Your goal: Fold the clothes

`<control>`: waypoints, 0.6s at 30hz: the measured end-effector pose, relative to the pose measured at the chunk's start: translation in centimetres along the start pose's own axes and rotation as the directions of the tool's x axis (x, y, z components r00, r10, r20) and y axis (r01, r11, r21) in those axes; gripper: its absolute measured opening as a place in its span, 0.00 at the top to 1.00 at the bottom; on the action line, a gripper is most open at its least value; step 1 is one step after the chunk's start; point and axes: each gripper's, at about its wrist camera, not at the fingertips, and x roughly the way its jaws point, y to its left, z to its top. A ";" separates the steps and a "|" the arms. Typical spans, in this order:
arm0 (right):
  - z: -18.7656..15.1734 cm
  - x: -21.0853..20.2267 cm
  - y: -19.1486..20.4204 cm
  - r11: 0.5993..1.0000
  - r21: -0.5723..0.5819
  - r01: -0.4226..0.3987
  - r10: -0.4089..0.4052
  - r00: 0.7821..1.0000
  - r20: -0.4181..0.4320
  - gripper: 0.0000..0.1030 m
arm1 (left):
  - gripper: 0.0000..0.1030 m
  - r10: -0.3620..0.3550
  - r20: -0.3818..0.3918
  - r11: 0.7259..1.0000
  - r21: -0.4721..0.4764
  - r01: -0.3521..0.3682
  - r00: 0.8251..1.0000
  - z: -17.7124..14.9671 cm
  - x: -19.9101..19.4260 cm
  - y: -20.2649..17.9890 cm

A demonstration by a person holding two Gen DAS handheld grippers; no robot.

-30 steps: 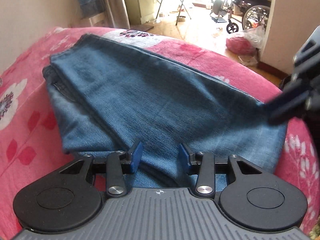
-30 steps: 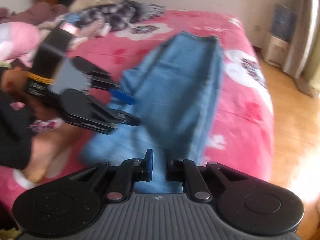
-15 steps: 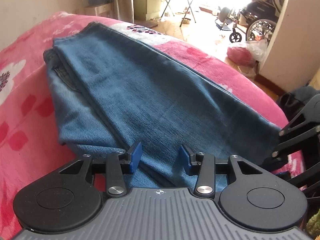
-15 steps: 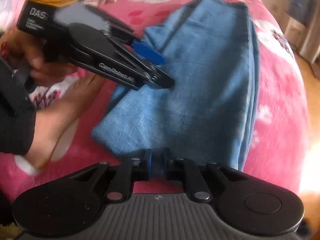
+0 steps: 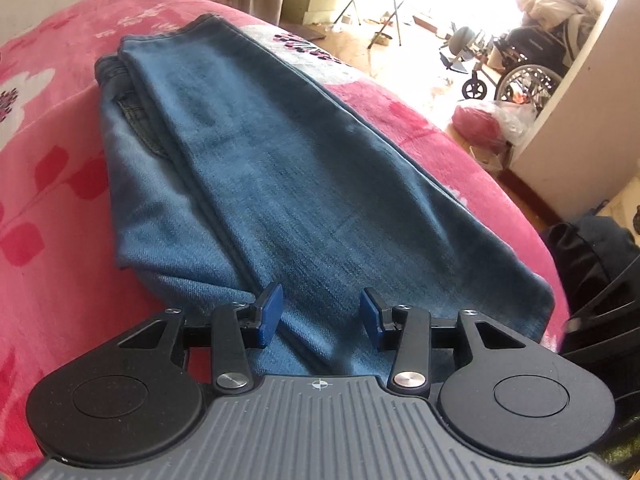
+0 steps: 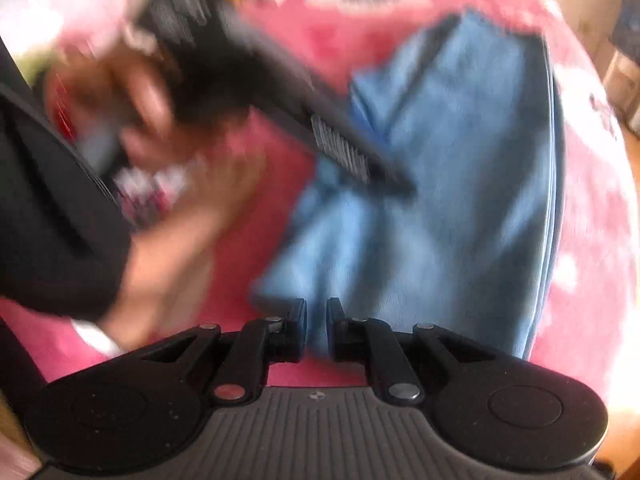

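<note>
Jeans point(image 5: 304, 184) lie folded lengthwise on the bed point(image 5: 52, 184), just ahead of both fingers. Left gripper point(image 5: 319, 316): fingers apart, empty. Right gripper point(image 6: 316, 326): fingers nearly together, apparently pinching the hem; grip both near corners before folding

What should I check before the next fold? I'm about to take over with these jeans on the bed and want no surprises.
1. Jeans lying folded lengthwise on the pink bedspread: ok.
2. Left gripper open, denim visible between its pads but not pinched: ok.
3. Right gripper nearly closed at the near edge of the jeans; whether it pinches denim: cannot tell, that view is blurred.
4. Top layer smooth, no big wrinkles: ok.
5. Far waistband edges lined up: not ok, the lower layer sticks out to the side.
6. Person's hand off the cloth: ok.
</note>
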 end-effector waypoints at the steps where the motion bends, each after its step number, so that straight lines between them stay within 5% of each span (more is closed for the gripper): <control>1: 0.4 -0.2 0.4 1.000 -0.018 -0.001 0.001 1.000 0.021 0.89 | 0.58 0.001 0.000 1.000 0.002 -0.001 1.000 0.0 0.0 0.0; 6: -2.1 4.4 0.4 0.999 0.022 -0.040 0.042 0.996 -0.077 0.89 | 0.58 0.008 -0.002 1.000 0.005 -0.008 1.000 -0.1 0.2 -0.2; 13: -0.6 1.0 0.4 1.000 0.028 -0.013 0.012 1.000 0.028 0.89 | 0.57 0.025 0.009 0.999 0.026 -0.025 1.000 -0.1 0.2 -0.6; 18: -1.8 3.9 1.0 0.999 0.022 -0.037 0.036 0.999 0.010 0.88 | 0.57 0.023 0.005 1.000 0.019 -0.023 1.000 0.0 0.4 -0.5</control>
